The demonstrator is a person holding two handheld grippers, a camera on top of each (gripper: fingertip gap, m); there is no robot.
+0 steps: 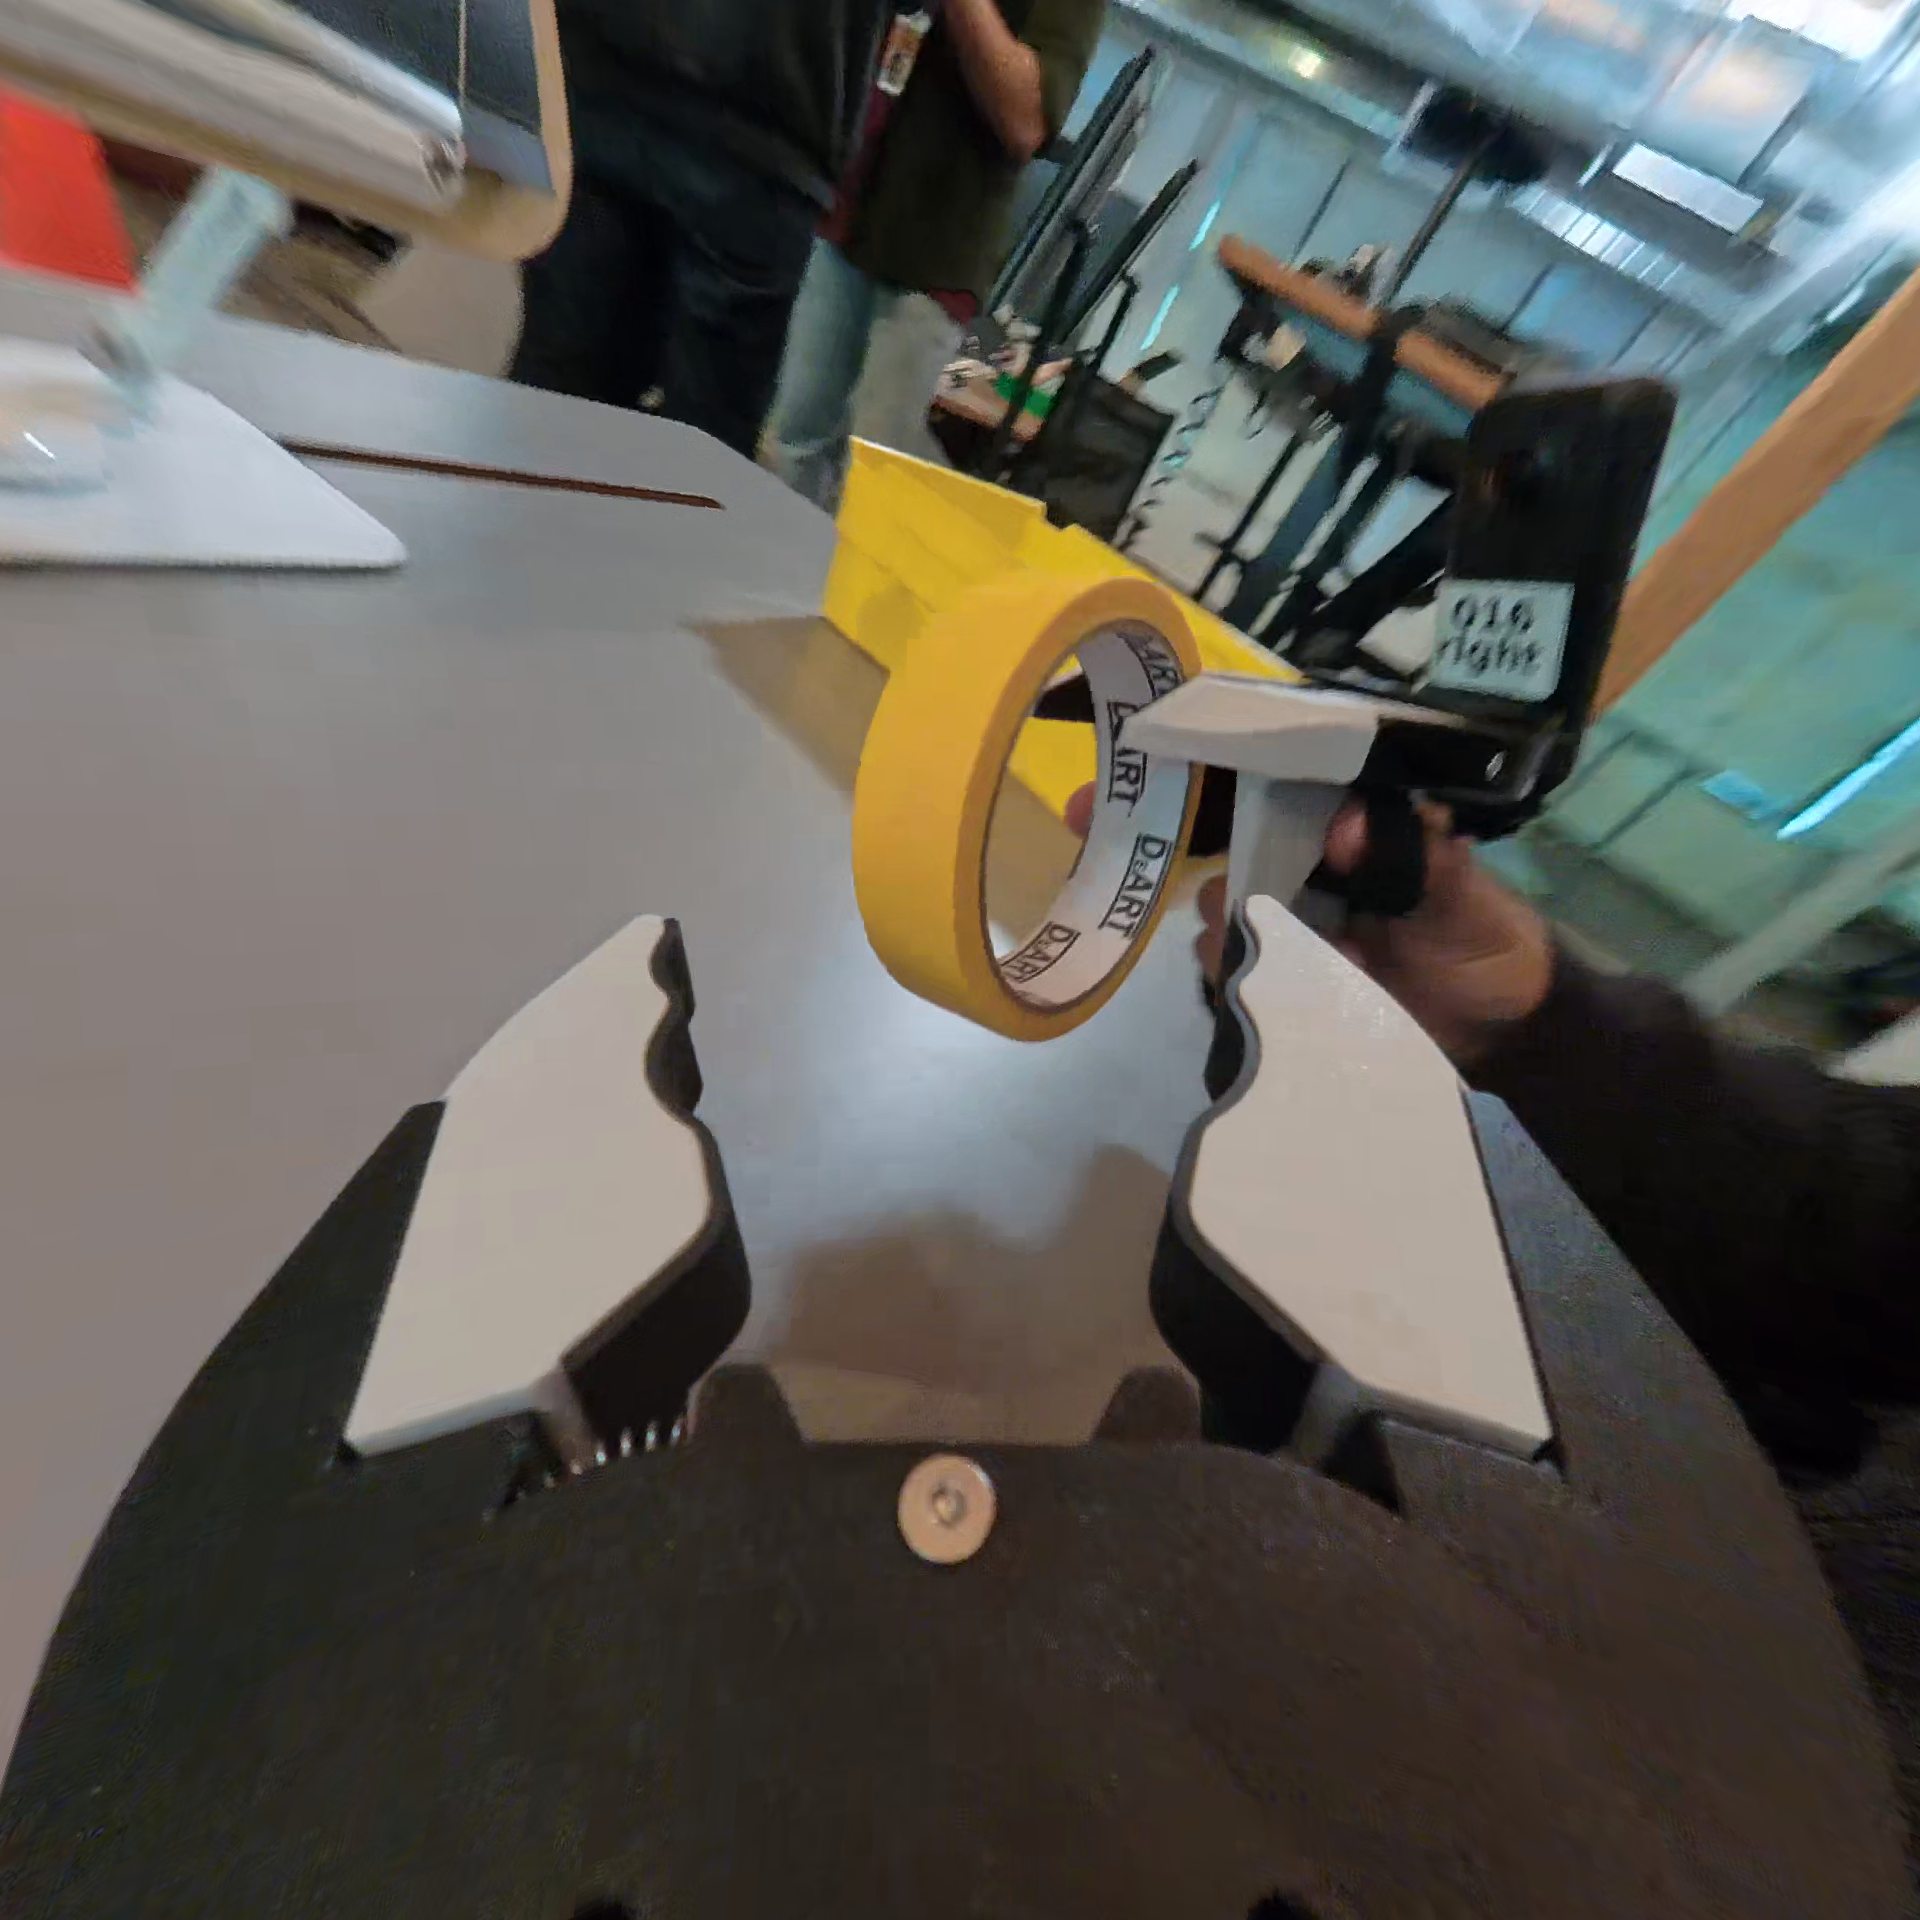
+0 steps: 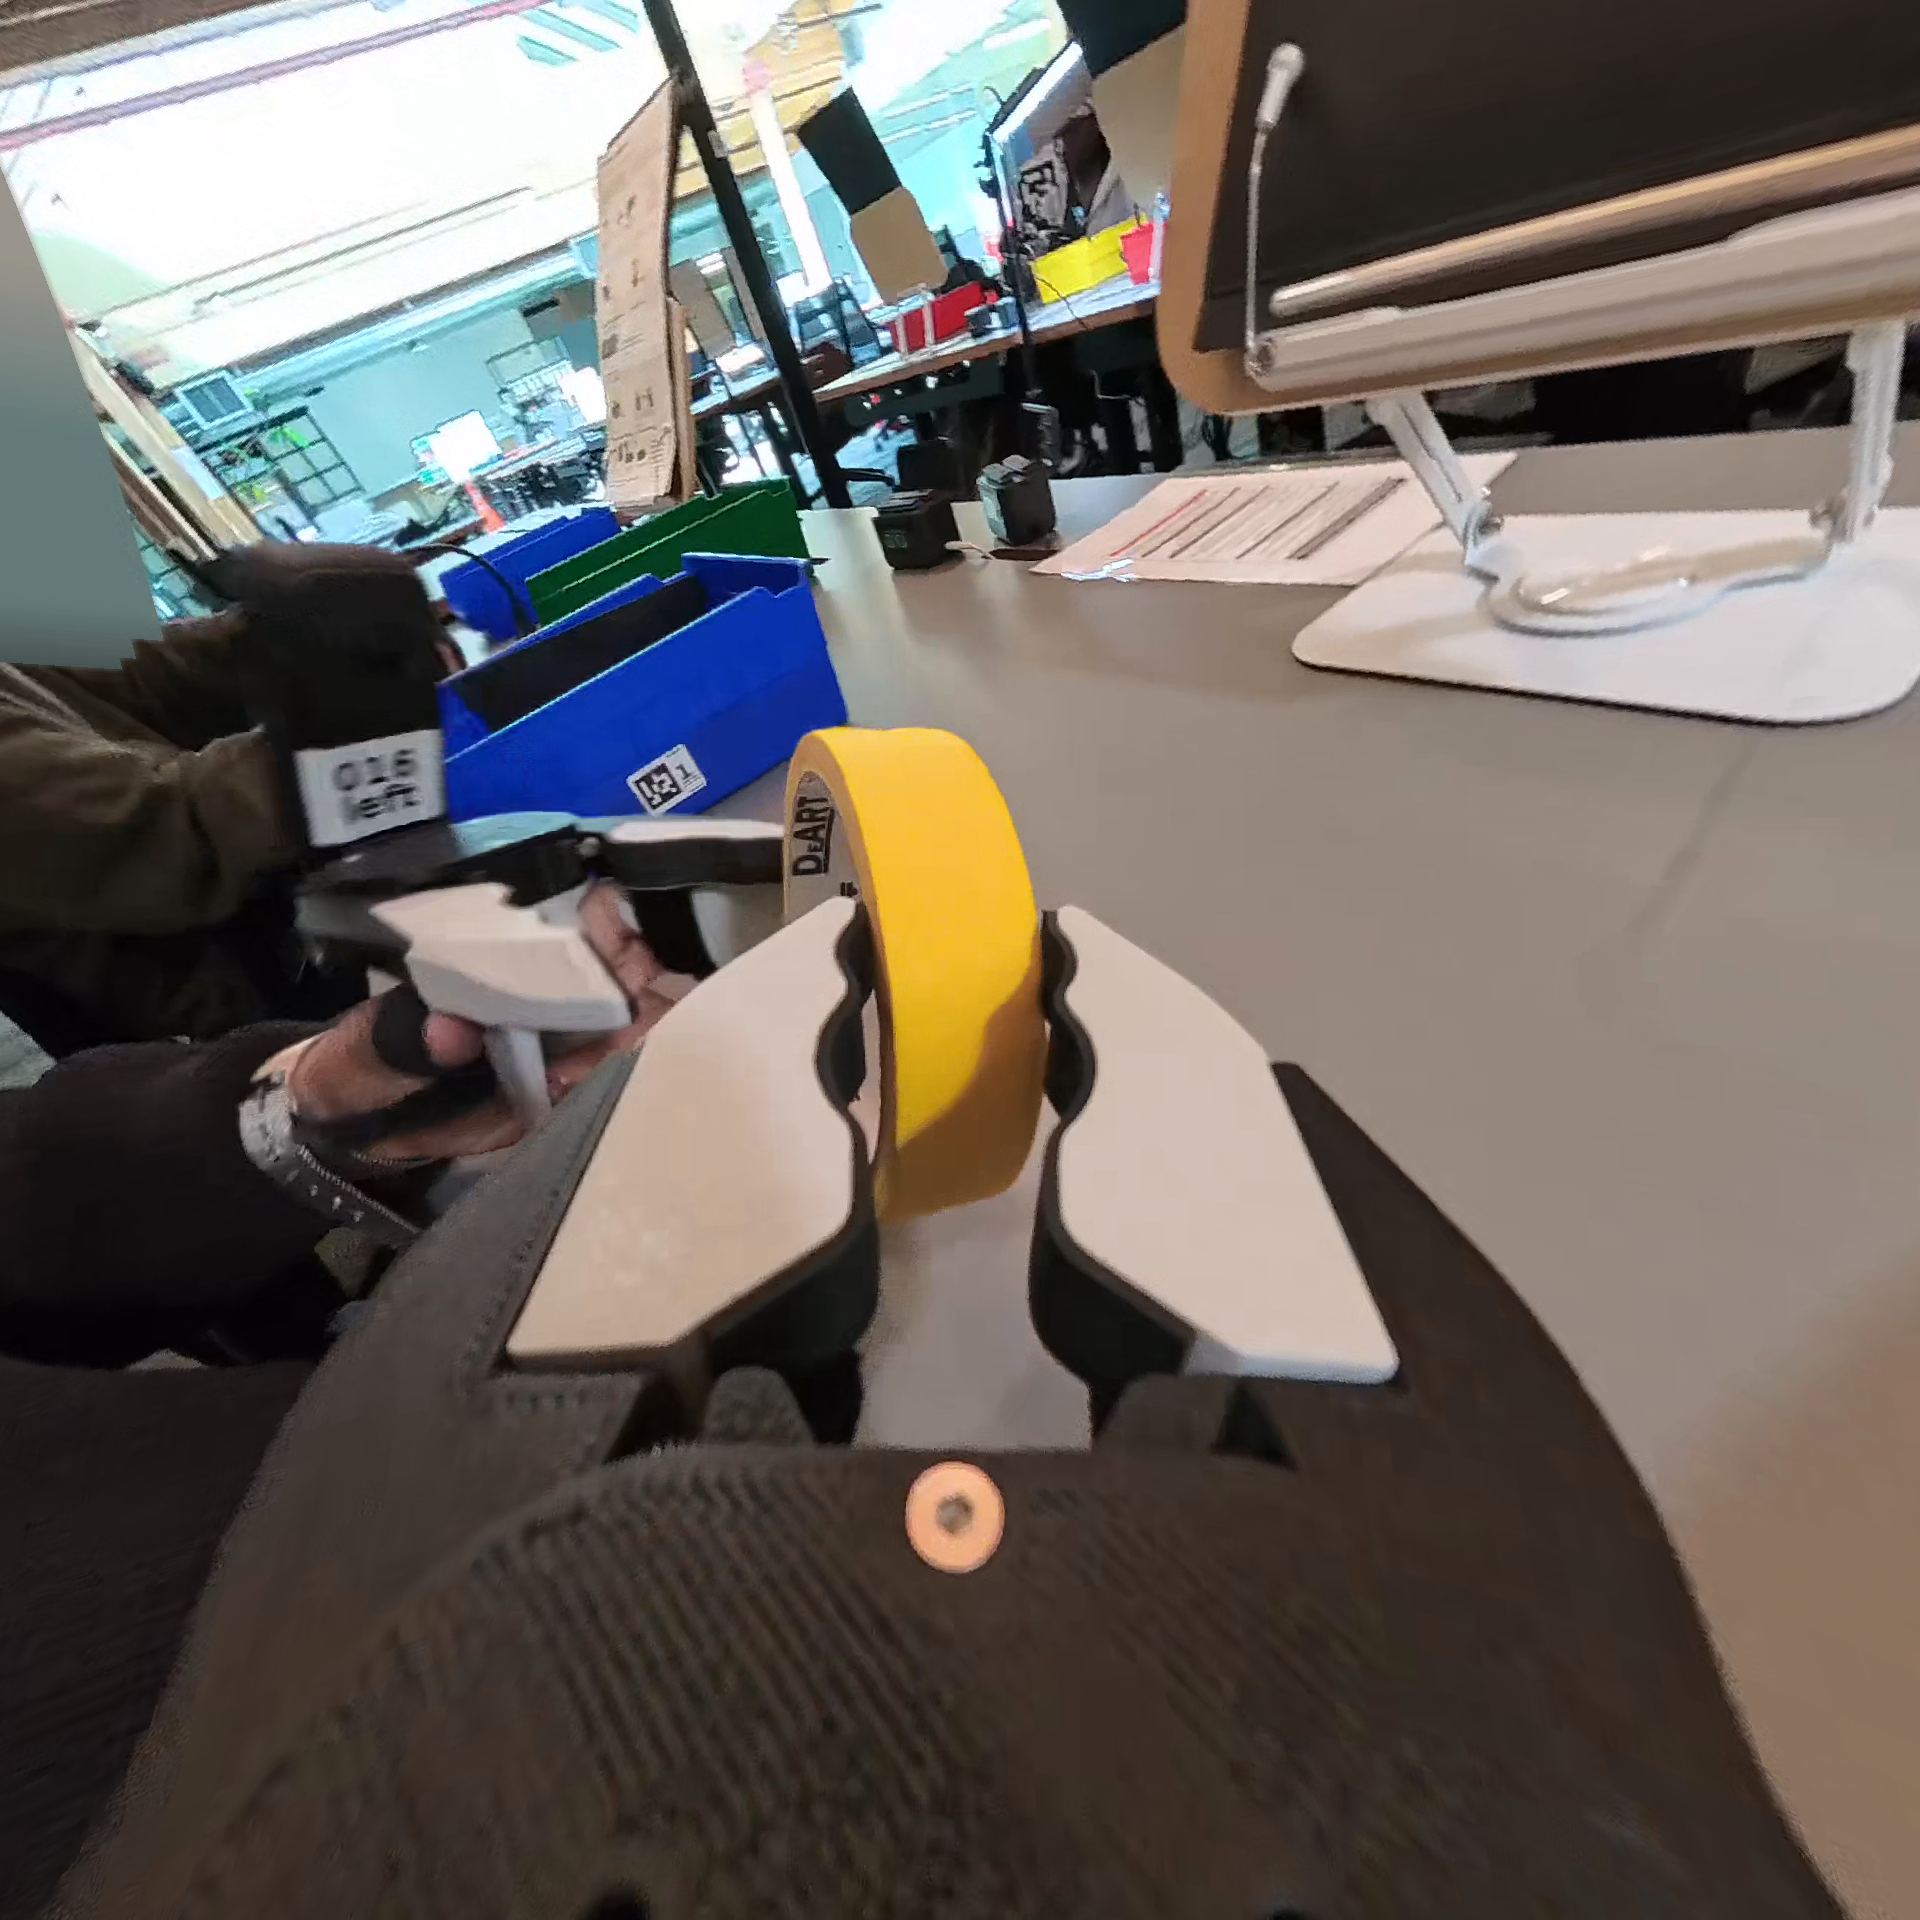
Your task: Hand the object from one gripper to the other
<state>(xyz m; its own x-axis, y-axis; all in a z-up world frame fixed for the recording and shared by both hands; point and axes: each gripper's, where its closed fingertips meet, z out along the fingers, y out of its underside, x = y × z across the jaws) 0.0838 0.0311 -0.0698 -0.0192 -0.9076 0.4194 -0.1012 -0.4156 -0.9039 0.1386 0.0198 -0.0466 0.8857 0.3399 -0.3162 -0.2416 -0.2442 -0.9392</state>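
Jaws of the right gripper (image 2: pixel 948 940) clamp one yellow tape roll (image 2: pixel 951 966); the left gripper (image 1: pixel 951 940) gapes wide, empty, beside it.

Print in tape roll (image 1: pixel 914 810); lbls, both hand-held grippers (image 1: pixel 1184 800) (image 2: pixel 696 925) (blue bin (image 2: pixel 582 748) too).

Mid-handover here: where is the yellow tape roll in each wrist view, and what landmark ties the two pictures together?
Left wrist view: the yellow tape roll sits right of centre, held up above the grey table by the right tongs, just beyond the open left tongs.
Right wrist view: the roll stands at centre, clamped between the right tongs' fingers.
Shared landmark: the white monitor stand base.
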